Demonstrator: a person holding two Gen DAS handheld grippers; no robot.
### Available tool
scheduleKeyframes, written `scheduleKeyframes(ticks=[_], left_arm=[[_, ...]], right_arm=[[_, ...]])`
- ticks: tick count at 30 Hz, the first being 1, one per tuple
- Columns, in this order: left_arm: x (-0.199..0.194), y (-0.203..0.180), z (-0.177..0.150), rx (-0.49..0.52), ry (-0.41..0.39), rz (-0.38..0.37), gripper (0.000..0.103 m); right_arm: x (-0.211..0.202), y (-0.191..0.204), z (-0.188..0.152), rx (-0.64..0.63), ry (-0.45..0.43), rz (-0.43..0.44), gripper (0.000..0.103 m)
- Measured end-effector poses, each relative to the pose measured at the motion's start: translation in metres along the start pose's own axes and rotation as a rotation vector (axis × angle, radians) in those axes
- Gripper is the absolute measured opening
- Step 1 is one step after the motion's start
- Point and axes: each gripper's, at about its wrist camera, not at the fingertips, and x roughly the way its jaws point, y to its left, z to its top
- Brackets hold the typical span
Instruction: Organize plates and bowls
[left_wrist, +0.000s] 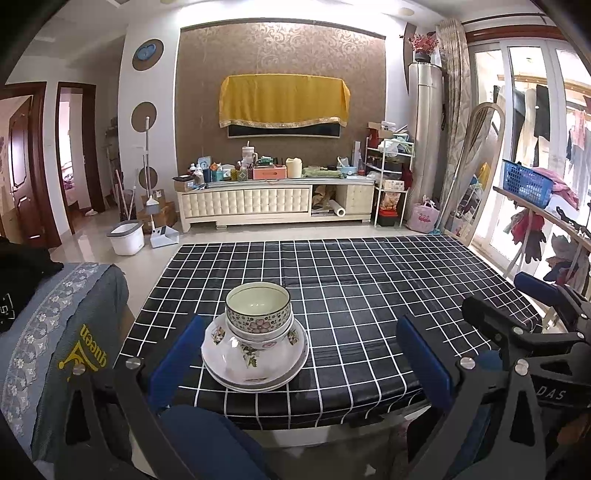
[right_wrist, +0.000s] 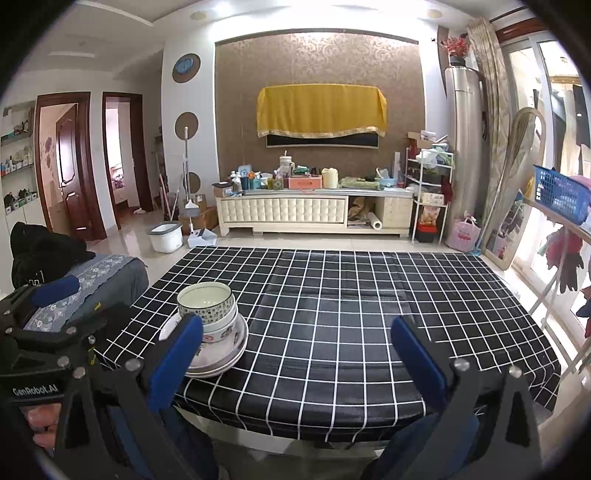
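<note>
A table (left_wrist: 369, 295) covered in a black cloth with a white grid filled the lower middle of both views. Near its front left edge stood a single stack: shallow white plates (left_wrist: 255, 380) at the bottom, a flowered bowl (left_wrist: 258, 347) resting in them, and a smaller patterned bowl (left_wrist: 258, 308) nested on top, upright and empty. Judging from this, the organizing looked nearly or fully done, since no loose plate or bowl showed anywhere else on the cloth; whether the stack was meant to go somewhere else could not be told. The left gripper (left_wrist: 301, 354) sat at the bottom of its frame with its blue fingers (left_wrist: 177, 354) spread wide and holding nothing, the stack just beyond and between them, nearer the left finger. The right gripper (right_wrist: 295, 354) was likewise wide open and empty, facing bare cloth, with the stack showing behind its left finger at the lower left of its frame. Neither touched the dishes. A grey embroidered cloth over a chair (left_wrist: 74, 332) sat at the left edge beside the table. Beyond the table were a cream cabinet (left_wrist: 273, 203) crowded with bottles and boxes, a yellow drape (left_wrist: 284, 99) on the wall above it, a white bucket (left_wrist: 125, 236) on the floor, and a blue basket (left_wrist: 526, 182) at the right. Nothing lay between the grippers and the stack.
</note>
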Motion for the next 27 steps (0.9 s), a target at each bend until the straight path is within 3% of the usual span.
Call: scheduleKeyframes(ticks=[27], left_arm=[[0.0053, 0.0011, -0.0050, -0.022, 0.033, 0.001, 0.102]], right_arm=[[0.0088, -0.0034, -0.0036, 0.011, 0.030, 0.002, 0.103]])
